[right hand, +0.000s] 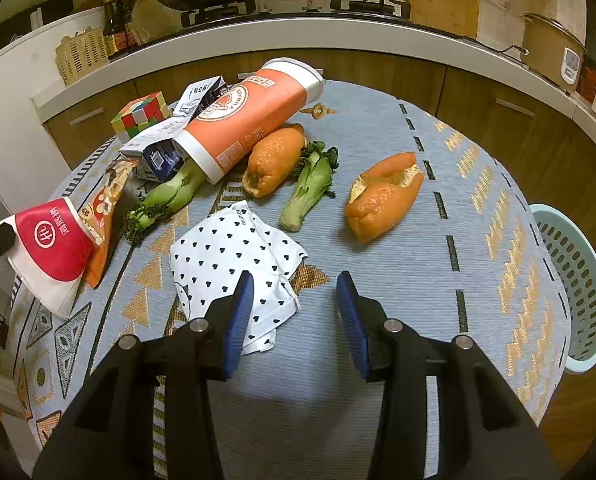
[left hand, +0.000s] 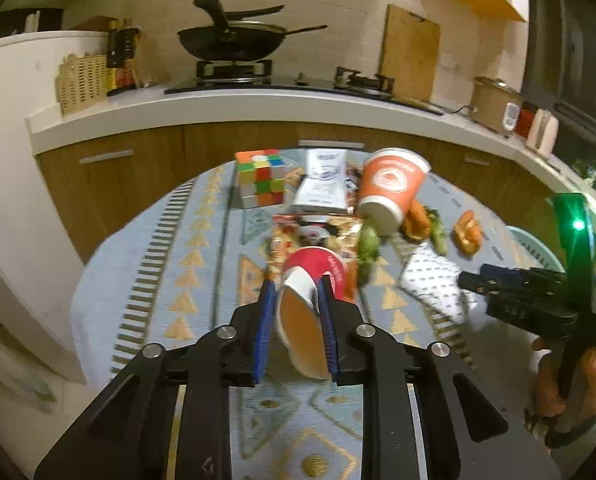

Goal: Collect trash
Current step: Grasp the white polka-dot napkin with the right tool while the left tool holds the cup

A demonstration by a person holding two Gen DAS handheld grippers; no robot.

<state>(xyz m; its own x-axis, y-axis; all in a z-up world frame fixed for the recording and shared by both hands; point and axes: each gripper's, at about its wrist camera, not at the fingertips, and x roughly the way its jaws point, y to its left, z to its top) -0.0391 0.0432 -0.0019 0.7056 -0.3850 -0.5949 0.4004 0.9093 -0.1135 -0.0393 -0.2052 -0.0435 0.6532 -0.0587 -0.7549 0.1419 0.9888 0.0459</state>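
Plainly, the left gripper (left hand: 295, 292) is clamped on a crushed red-and-white paper cup (left hand: 312, 280), low in the centre of the left wrist view and lifted off the patterned tablecloth (left hand: 145, 280). The pads pinch only the squashed rim, so I judge the cup could twist or slip free on the way to the pale green basket (right hand: 574, 280) at the right edge of the right wrist view. The right gripper (right hand: 295, 312) hangs open and empty above the heart-print cloth (right hand: 233, 264).
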